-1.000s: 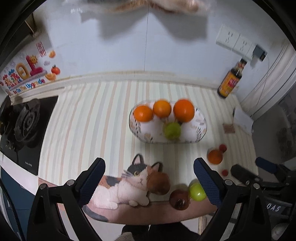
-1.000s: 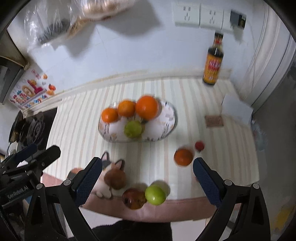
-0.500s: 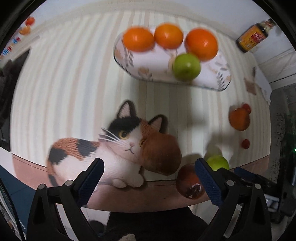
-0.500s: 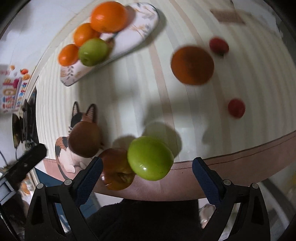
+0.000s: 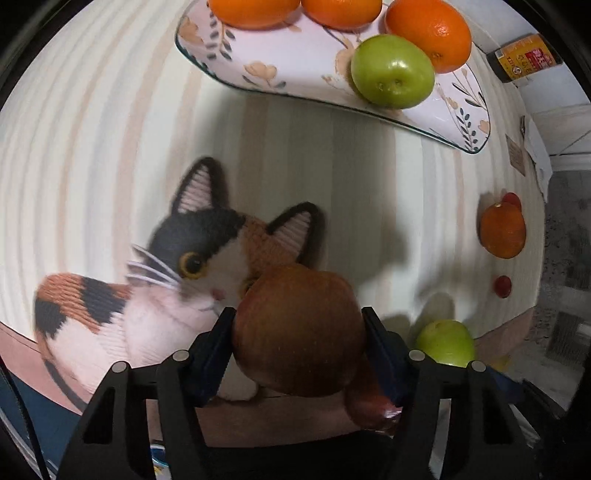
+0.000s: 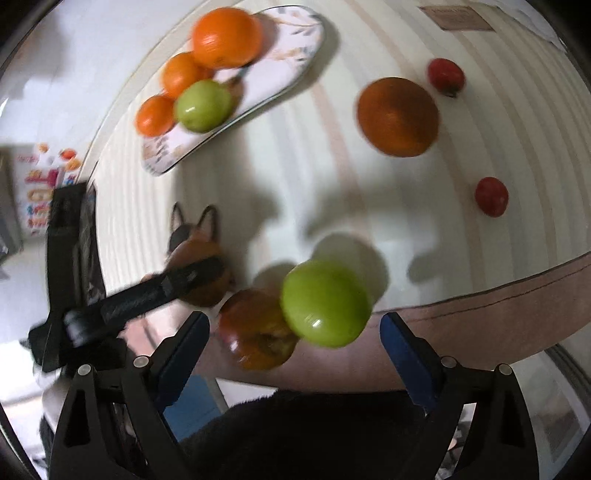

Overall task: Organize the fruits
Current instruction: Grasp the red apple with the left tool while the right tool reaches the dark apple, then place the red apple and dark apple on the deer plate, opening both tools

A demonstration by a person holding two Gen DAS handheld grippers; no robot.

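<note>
Brown apple lies on the cat mat near the worktop's front edge; red apple and green apple touch beside it.

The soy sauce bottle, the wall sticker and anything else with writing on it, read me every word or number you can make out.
Dark sauce bottle, red and yellow label: printed characters, too small to read.
Colourful wall sticker: large orange and red lettering, too blurred to read.
Brown mat on the counter: faint marking, unreadable.
Floral plate: leaf and flower pattern only, no words.
No other text shows.
</note>
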